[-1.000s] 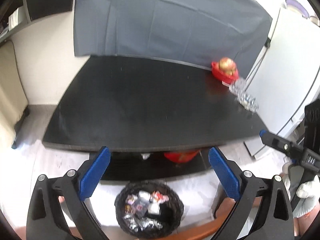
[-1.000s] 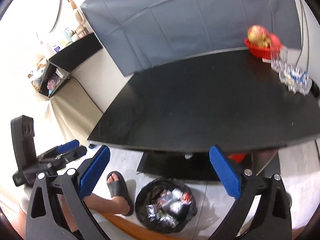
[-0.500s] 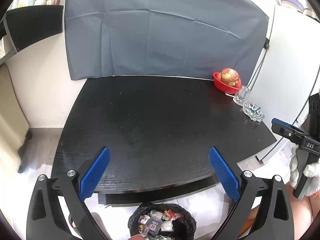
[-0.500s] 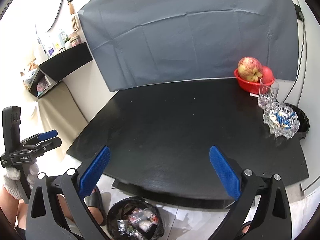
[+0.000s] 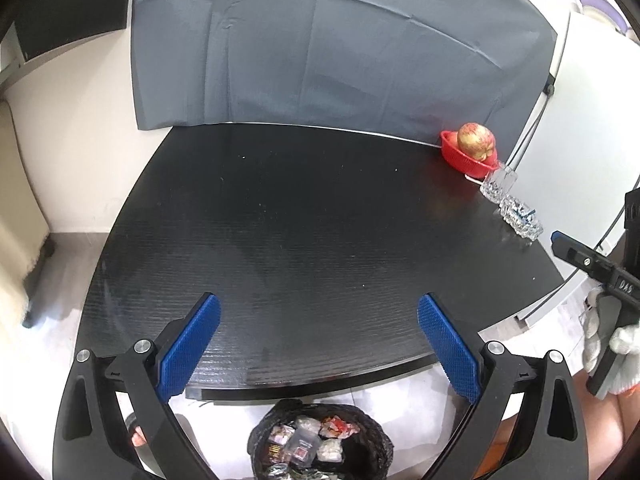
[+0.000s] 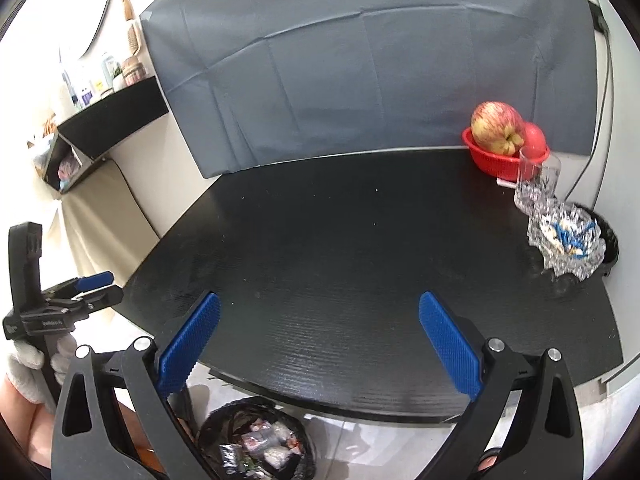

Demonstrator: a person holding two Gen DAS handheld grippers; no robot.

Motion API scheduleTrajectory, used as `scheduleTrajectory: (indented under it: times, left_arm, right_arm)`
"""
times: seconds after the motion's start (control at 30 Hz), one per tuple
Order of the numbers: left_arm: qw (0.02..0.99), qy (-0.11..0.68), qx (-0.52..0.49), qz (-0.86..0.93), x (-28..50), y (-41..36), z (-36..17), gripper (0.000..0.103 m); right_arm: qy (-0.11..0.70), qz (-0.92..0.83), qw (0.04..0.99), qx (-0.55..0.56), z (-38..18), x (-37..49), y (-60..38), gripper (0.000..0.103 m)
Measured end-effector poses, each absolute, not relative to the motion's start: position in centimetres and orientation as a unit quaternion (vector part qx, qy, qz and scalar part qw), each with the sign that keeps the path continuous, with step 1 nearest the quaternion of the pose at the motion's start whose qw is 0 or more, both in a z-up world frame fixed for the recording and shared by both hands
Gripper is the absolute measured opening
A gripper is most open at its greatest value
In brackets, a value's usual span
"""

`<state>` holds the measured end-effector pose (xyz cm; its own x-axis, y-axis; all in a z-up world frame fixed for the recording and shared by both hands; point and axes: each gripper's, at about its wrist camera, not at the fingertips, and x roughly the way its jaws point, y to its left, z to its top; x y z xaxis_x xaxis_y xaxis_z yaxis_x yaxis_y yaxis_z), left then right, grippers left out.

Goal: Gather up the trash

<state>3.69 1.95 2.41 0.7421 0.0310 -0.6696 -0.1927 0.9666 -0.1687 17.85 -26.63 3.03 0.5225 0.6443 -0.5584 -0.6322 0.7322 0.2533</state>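
A black-lined trash bin (image 5: 320, 446) holding several crumpled wrappers stands on the floor below the table's front edge; it also shows in the right wrist view (image 6: 256, 440). My left gripper (image 5: 318, 344) is open and empty, held above the front of the black table (image 5: 304, 224). My right gripper (image 6: 318, 344) is open and empty too, over the same front edge. Each gripper shows in the other's view: the right one (image 5: 592, 268) at the far right, the left one (image 6: 80, 292) at the far left.
At the table's back right stand a red basket with apples (image 6: 504, 140), a cut-glass tumbler (image 6: 536, 188) and a glass ashtray with blue-tipped butts (image 6: 568, 240). A grey cloth (image 5: 320, 52) hangs behind. A white cabinet (image 5: 588, 120) stands right, shelves left.
Both grippers have risen and pulled back from the bin, so the tabletop fills both views. The bin has slid to the bottom edge. The jaws stay wide apart.
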Motion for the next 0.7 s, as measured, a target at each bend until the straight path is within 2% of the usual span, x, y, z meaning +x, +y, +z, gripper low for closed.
scheduleTrajectory:
  times: [0.7]
  left_arm:
    - [0.925,0.352,-0.134,0.057,3.01,2.40,2.49,0.096]
  right_arm:
    - [0.324,0.375,0.868,-0.002,2.61,17.42,-25.63,0.099]
